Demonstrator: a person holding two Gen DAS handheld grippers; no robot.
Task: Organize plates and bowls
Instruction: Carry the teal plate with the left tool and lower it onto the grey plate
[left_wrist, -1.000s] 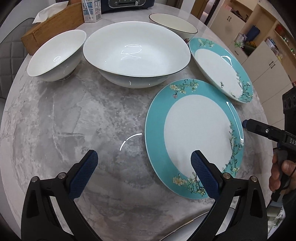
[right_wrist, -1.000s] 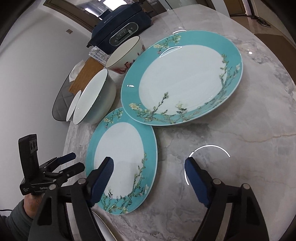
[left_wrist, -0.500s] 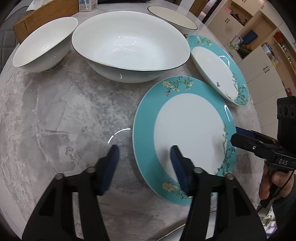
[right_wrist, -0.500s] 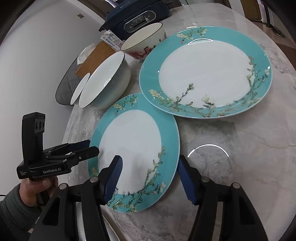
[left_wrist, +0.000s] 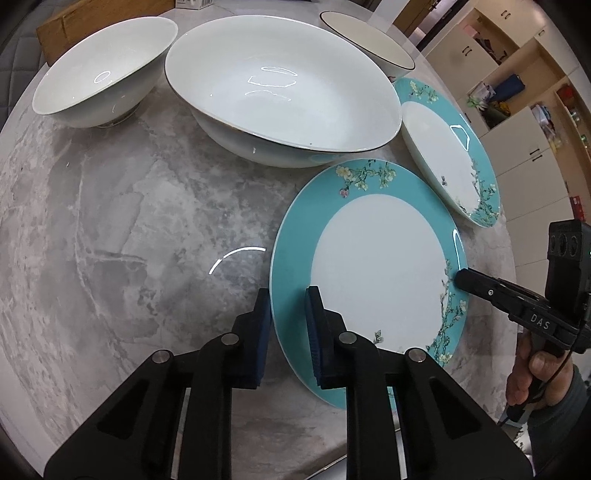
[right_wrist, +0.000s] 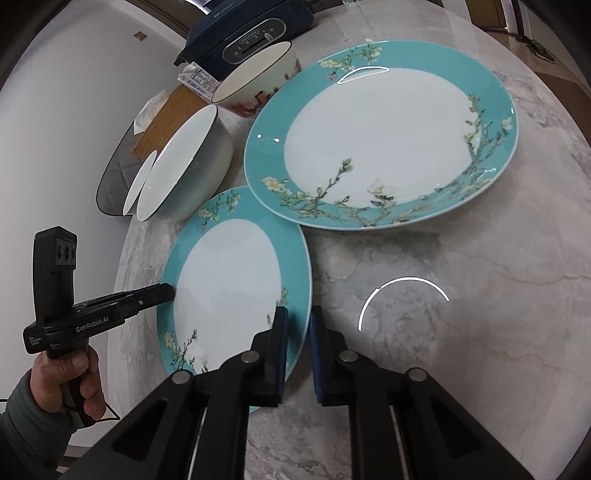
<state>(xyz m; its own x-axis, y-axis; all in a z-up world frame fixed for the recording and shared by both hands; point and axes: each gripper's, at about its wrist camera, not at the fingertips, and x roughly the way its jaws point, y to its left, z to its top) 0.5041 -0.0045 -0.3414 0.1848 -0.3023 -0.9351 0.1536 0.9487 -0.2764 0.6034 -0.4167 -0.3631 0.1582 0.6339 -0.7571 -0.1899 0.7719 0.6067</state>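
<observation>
A small teal-rimmed floral plate (left_wrist: 373, 266) lies on the marble table, also in the right wrist view (right_wrist: 229, 280). My left gripper (left_wrist: 290, 332) is shut on its left rim, one pad on each side of the edge. My right gripper (right_wrist: 297, 350) is shut on the opposite rim; it shows in the left wrist view (left_wrist: 465, 278). A larger teal plate (right_wrist: 376, 133) lies just beyond it, also in the left wrist view (left_wrist: 443, 155). A big white bowl (left_wrist: 280, 88), a smaller white bowl (left_wrist: 99, 70) and a dark-rimmed bowl (left_wrist: 365, 37) stand behind.
A wooden box (left_wrist: 92, 18) sits at the back left. A dark blue appliance (right_wrist: 251, 33) and a small carton (right_wrist: 195, 79) stand at the far table edge. Cupboards (left_wrist: 517, 110) stand beyond the table. The marble table (right_wrist: 461, 332) shows bare on the right.
Both grippers moved in from wide open and closed on opposite rims of the small teal plate. The camera views came closer to the plate.
</observation>
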